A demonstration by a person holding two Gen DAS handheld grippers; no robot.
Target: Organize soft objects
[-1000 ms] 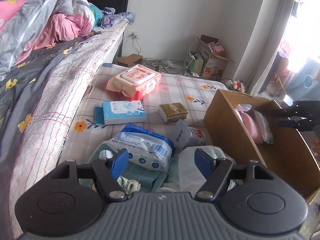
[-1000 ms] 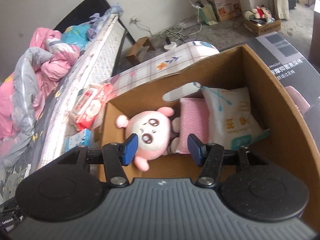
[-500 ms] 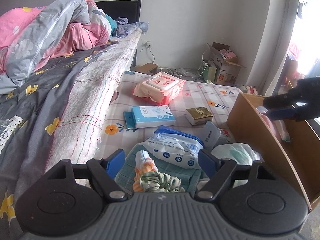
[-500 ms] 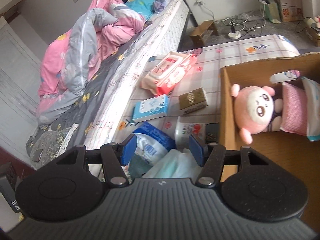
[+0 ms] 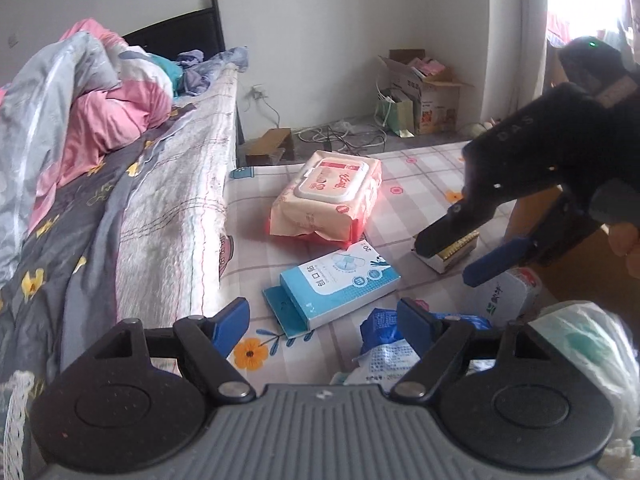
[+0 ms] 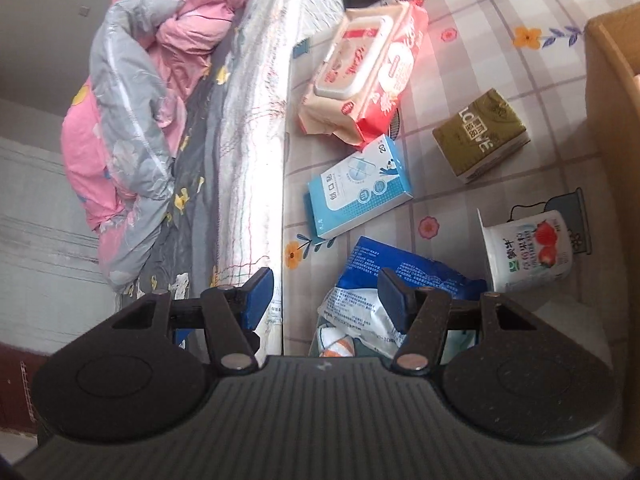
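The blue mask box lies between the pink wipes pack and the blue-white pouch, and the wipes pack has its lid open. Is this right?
Not quite. The wipes pack has its lid shut, as the right wrist view shows. The blue mask box does lie between it and the blue-white pouch.

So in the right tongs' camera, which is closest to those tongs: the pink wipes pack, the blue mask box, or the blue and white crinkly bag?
1. Blue and white crinkly bag, right at the tongs' tips.
2. Blue mask box, further up, middle.
3. Pink wipes pack, farthest, near the bed.
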